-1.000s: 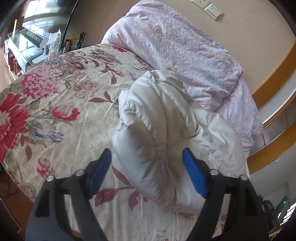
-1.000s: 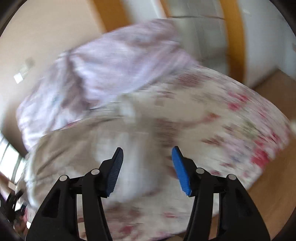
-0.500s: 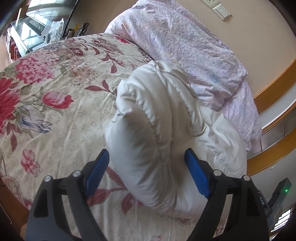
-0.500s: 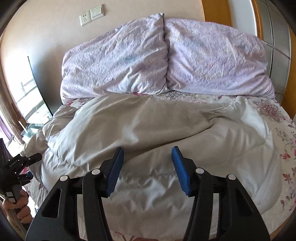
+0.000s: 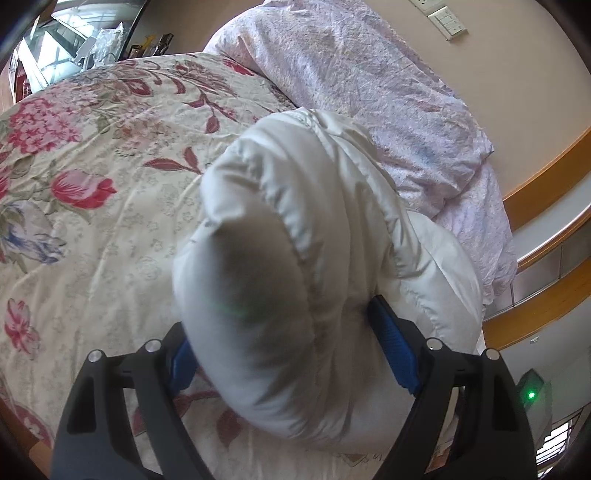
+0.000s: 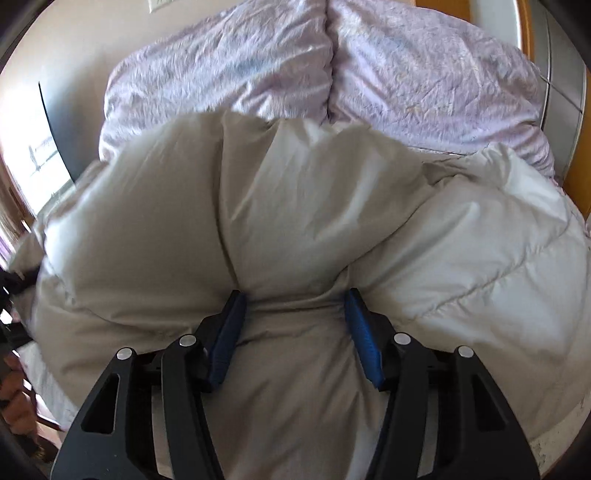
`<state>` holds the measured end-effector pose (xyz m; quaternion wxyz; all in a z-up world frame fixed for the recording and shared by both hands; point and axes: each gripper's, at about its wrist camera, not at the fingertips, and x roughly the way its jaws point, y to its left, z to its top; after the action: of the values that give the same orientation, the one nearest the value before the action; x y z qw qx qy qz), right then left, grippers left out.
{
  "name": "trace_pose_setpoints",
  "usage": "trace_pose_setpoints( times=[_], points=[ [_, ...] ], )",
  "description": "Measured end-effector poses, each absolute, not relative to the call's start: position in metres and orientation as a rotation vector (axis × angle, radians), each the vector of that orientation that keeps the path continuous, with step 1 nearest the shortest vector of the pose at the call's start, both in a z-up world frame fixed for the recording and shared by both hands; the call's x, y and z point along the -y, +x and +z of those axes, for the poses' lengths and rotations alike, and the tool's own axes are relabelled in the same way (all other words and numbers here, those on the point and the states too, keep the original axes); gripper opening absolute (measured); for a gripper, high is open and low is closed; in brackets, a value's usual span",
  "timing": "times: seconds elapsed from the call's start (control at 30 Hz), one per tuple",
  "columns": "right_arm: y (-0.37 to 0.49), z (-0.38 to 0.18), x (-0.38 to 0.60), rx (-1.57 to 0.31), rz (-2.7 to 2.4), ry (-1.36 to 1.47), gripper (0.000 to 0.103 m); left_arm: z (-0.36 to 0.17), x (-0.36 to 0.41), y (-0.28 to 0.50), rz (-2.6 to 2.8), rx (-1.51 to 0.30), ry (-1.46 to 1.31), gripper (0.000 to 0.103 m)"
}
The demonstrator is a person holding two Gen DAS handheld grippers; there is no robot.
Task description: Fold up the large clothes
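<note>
Both my grippers have pushed onto the white padded jacket (image 5: 295, 236) near the bed's (image 5: 92, 221) pillow end since a second ago, the left gripper (image 5: 291, 354) and right gripper (image 6: 295, 332) now pinching bulges, ready to fold.

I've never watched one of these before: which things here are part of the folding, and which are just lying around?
Part of the job:
white puffy jacket
left gripper, jacket between its fingers
right gripper, jacket between its fingers

Just there:
lilac pillows
floral bedspread
wall switch
</note>
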<state>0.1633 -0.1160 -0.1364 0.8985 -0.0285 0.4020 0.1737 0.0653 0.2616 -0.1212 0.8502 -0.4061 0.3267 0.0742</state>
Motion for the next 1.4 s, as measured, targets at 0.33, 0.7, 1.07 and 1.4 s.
trace_pose_setpoints(
  times=[0.33, 0.7, 1.07, 1.4],
  points=[
    [0.168, -0.145, 0.109, -0.865, 0.356, -0.072, 0.059, -0.119, -0.265, 0.072, 0.155, -0.646, -0.893, 0.066],
    [0.169, -0.148, 0.108, -0.864, 0.362, -0.078, 0.059, -0.100, -0.269, 0.070, 0.124, -0.625, -0.866, 0.034],
    [0.171, -0.150, 0.109, -0.866, 0.361, -0.080, 0.059, -0.013, -0.215, 0.073, 0.004, -0.498, -0.589, 0.031],
    [0.171, -0.150, 0.110, -0.866, 0.359, -0.084, 0.059, 0.028, -0.153, 0.081, -0.133, -0.428, -0.418, 0.031]
  ],
)
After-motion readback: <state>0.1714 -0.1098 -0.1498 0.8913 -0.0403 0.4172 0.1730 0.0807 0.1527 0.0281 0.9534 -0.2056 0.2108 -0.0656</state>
